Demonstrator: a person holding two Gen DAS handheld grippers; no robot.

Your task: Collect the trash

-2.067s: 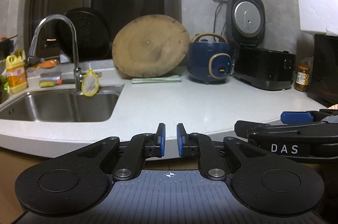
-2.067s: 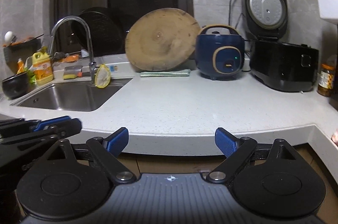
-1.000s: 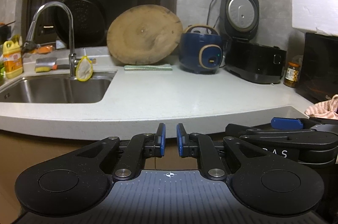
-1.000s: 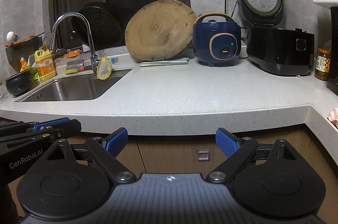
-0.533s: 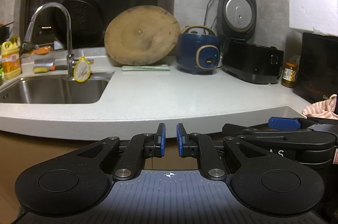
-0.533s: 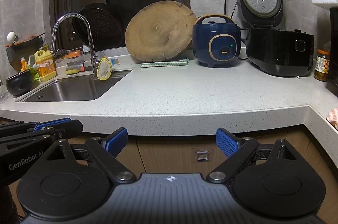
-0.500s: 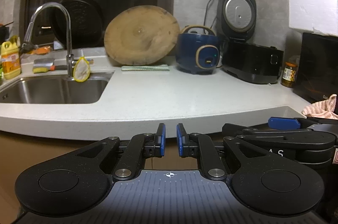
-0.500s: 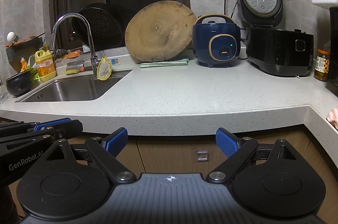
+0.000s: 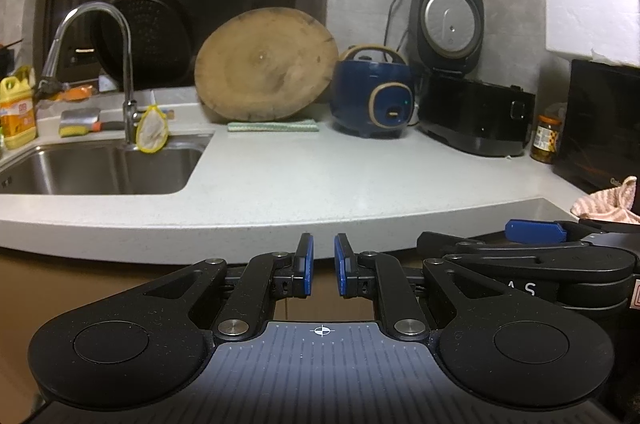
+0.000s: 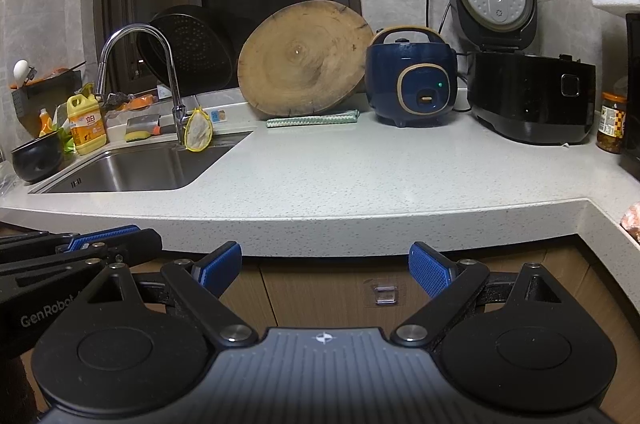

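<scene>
My left gripper (image 9: 323,266) is shut with a narrow gap between its blue pads and holds nothing; it hangs in front of the white counter's (image 9: 304,179) front edge. My right gripper (image 10: 325,266) is open and empty, level with the wooden cabinet front (image 10: 332,288) below the counter edge (image 10: 360,224). A yellow-rimmed mesh strainer bag (image 9: 152,131) hangs at the faucet base; it also shows in the right wrist view (image 10: 199,131). I see no loose trash on the counter.
A steel sink (image 10: 144,167) and faucet (image 10: 140,35) are at the left. A round wooden board (image 10: 304,63), blue cooker (image 10: 414,79), black open rice cooker (image 10: 528,103), jar (image 10: 610,123) and green cloth (image 10: 312,119) line the back. A pink striped cloth (image 9: 604,203) lies at the right.
Both grippers have drawn back and lowered from the counter over two seconds; in the last half second almost nothing moved. The jaws have kept their states.
</scene>
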